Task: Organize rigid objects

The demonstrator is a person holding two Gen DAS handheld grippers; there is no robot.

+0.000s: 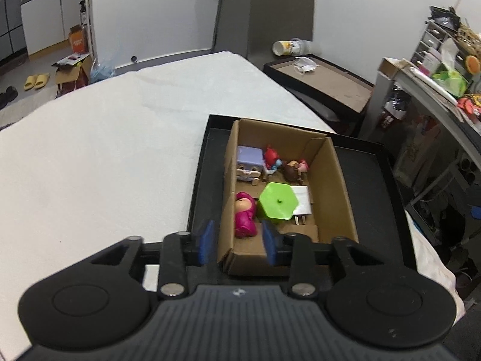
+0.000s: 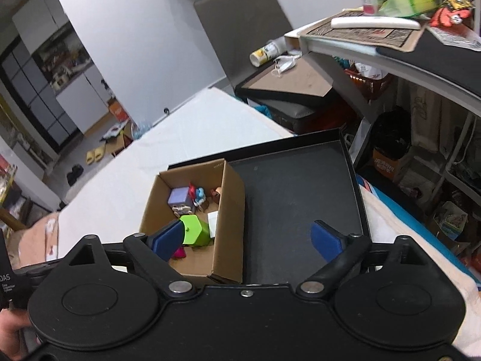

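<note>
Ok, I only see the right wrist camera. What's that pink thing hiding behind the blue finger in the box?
Observer: The left wrist camera shows it whole: a pink toy figure lying in the cardboard box, right beside the green hexagon block.
Operator: Is the other gripper holding a toy?
Observer: No. The left gripper has its fingers apart and grips nothing.

Toys in a box in a tray on a table.
The box (image 1: 330, 186) sits at the left end of the tray (image 1: 372, 198), which rests on the table (image 1: 105, 156) at its 3 o'clock edge. Inside, the cube toy (image 1: 249, 164) lies at 11 o'clock, the figure (image 1: 245, 213) at 7, the hexagon (image 1: 278, 201) central, the plug (image 1: 302, 203) just right of it.
</note>
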